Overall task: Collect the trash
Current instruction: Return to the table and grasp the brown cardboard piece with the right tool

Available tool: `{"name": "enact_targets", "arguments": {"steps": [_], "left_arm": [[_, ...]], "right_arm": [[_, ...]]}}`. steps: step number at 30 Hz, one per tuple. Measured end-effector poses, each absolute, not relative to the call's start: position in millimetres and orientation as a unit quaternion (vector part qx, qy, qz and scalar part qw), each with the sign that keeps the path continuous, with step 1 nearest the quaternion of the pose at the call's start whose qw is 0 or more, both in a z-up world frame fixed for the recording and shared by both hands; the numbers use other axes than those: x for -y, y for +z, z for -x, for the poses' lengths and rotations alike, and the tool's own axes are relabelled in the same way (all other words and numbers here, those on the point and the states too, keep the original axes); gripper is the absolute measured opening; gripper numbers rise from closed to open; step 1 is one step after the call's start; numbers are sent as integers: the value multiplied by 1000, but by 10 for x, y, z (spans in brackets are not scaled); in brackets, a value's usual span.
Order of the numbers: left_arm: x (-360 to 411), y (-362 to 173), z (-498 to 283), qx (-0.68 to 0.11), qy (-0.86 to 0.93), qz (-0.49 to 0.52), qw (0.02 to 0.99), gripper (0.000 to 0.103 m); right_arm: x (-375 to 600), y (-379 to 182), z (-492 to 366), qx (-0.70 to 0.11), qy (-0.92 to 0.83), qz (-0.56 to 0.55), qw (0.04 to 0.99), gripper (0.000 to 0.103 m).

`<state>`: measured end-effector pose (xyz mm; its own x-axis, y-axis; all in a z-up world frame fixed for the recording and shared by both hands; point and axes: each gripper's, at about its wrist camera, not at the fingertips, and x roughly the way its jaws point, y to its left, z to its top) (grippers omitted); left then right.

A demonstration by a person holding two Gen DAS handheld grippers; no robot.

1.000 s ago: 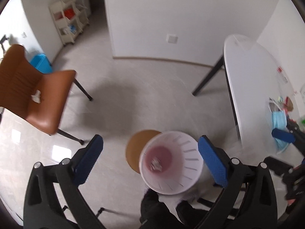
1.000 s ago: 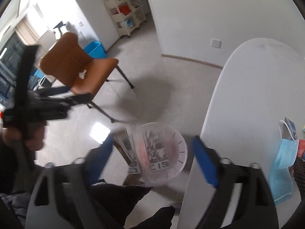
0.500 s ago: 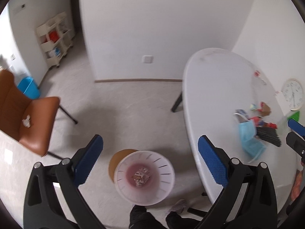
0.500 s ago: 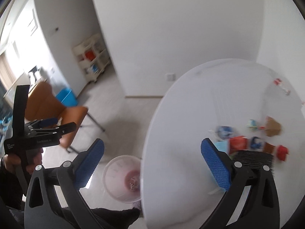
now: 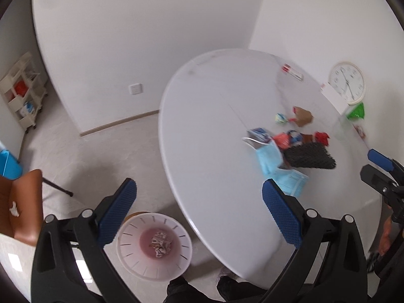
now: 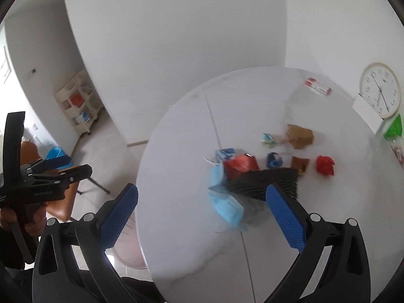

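Only a small start has been made on this one. A few crumpled bits can be seen at the bottom of the white bin [image 5: 154, 248], which sits on the floor just under the left gripper [image 5: 199, 214], below its left pad. Most of the trash is still spread on the white table [image 5: 209, 131], out ahead of both tools.

The right gripper [image 6: 202, 217] is spread wide with nothing between its pads; its jaws have just been opening. The left gripper is spread wide too, also empty.

What's left, as far as can be told: the blue face masks [image 6: 224, 202] lie right between the right pads and just ahead of them, with the black mesh piece [image 6: 265, 180] touching them. Further ahead a red wrapper [image 6: 240, 165], a blue scrap [image 6: 274, 159], a red crumple [image 6: 325, 165] and a brown paper piece [image 6: 300, 136] are waiting. So roughly a tenth done, probably, and the masks look like the next pick.
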<state>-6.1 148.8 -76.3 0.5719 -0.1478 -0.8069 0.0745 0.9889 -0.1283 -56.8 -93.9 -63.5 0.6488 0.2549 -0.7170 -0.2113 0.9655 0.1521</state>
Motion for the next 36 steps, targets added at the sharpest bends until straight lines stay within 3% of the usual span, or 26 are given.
{"name": "enact_targets", "arguments": {"steps": [18,27,36], "left_arm": [[-107,-1141,-349,-504,-165,-29,847,95],[290,-1137,-910,-513,-148,-47,844,95],[643,-1165,-1669,-506,-141,-66,848,95]], "right_arm": [[2403,-1238,374,-451,41,-67,889,101],[2802,-1554,-972,-453,46,-65,888,100],[2565,-2426,-2356,-517,41,-42,854,100]]}}
